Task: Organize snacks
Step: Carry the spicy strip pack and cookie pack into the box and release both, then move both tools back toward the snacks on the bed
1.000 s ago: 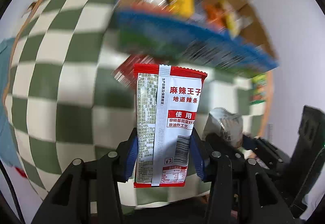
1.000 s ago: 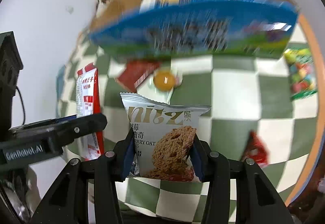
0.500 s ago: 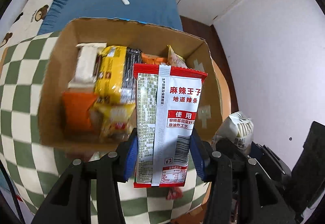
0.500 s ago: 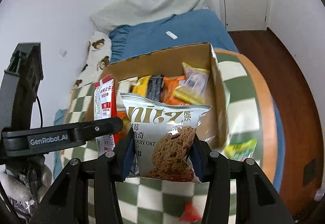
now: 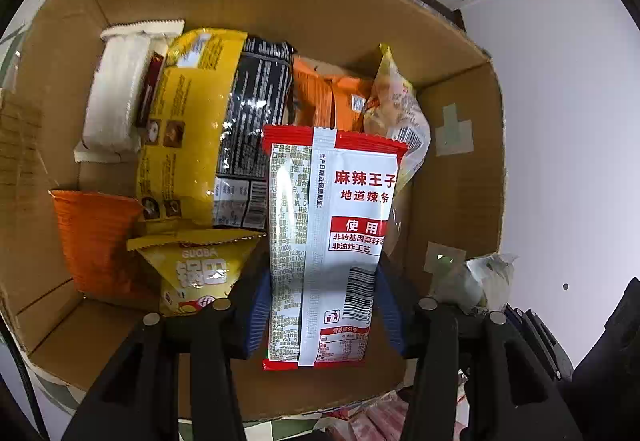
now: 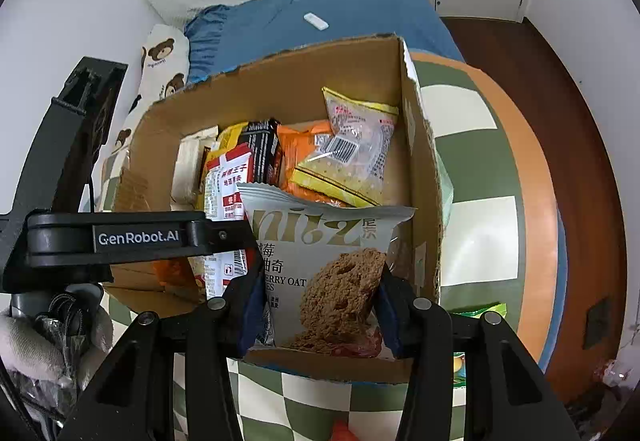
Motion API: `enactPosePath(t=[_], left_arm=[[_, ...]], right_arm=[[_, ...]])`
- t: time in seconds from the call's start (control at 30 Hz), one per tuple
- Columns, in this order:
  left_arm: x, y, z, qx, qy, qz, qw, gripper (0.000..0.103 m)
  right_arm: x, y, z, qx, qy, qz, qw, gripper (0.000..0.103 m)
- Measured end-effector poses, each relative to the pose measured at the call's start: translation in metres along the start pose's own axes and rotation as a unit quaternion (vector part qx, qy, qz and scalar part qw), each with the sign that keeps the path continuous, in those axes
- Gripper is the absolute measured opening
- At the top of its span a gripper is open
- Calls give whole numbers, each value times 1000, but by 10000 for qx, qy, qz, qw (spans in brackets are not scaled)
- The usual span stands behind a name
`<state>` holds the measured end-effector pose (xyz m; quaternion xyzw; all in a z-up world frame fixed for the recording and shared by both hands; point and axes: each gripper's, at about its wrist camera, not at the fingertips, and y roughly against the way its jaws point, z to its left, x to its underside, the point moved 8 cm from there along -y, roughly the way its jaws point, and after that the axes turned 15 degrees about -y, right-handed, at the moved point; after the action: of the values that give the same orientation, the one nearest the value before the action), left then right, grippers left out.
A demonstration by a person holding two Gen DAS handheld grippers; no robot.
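Cardboard box sits open on the green-and-cream checked worktop, w/ both hand-held grippers poised over its near side. The left hand-held gripper is clamped on a red-and-white spicy strip packet, blue pads pressing both long edges of its lower half; the packet stands upright btwn the fingers, top edge pointing into the box, above the snacks already inside. The right hand-held gripper is clamped on a silver oat cookie bag, gripped low at both sides, upright, hanging over the box's near right corner. In the right wrist view the left hand-held gripper shows side-on just left of the cookie bag, its packet close beside the bag; can't tell if they touch. Inside the box: white wafer pack at far left, yellow-and-black bag in the middle, orange packs behind, a pale yellow-trimmed bag against the right wall, small yellow GUOBA pack near the front left. Blue bed lies beyond the box.
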<state>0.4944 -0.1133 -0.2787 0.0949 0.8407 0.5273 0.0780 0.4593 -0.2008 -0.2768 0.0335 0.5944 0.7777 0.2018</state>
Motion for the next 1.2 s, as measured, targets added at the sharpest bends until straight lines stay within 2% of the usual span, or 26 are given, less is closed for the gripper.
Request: enactPosePath(t=[0.07,0.13,0.17,0.2,0.23,0.27,0.3,0.33,0.67,0.83,1.0,1.2], left_arm=[[3,-4,-2,11,-16,91,10000,49],[5,-6,-3,-3,-20,150,9999,52],[3,-7,-5,-28,-15,146,9999,55],[3,-6,-4,-54,-7,126,9999,63],[3,-5,-4,-69,-5,109,9999,69],[4,-4,-2,-147,-1,95,9998,81],[4,-2,-2,-214,-21,81,9997,89],[4,0,0,-254,-40,60,9997,91],[9,22,12,-607,-221,-156,9978,93],[18,40,27,-1275,-411,-457,9899,93],[30,60,37,-1527,-438,-709,9847,93],[49,92,34,-1897,-624,-1284,9714,93]], right_arm=[[1,-5,0,27,4,82,10000,51],[1,-10,-1,100,-16,173,9998,56],[1,-11,-1,122,-37,193,9997,66],[0,-11,-1,148,-40,201,9997,78],[0,-11,-1,173,-25,198,9997,82],[0,-11,-1,223,-17,183,9996,85],[0,-11,-1,271,-23,183,9995,90],[0,-11,-1,293,-33,196,9994,94],[5,-8,1,552,28,169,9983,97],[6,-4,3,608,67,30,9981,97],[9,5,10,592,153,-177,9980,97],[19,29,18,604,309,-655,9955,97]])
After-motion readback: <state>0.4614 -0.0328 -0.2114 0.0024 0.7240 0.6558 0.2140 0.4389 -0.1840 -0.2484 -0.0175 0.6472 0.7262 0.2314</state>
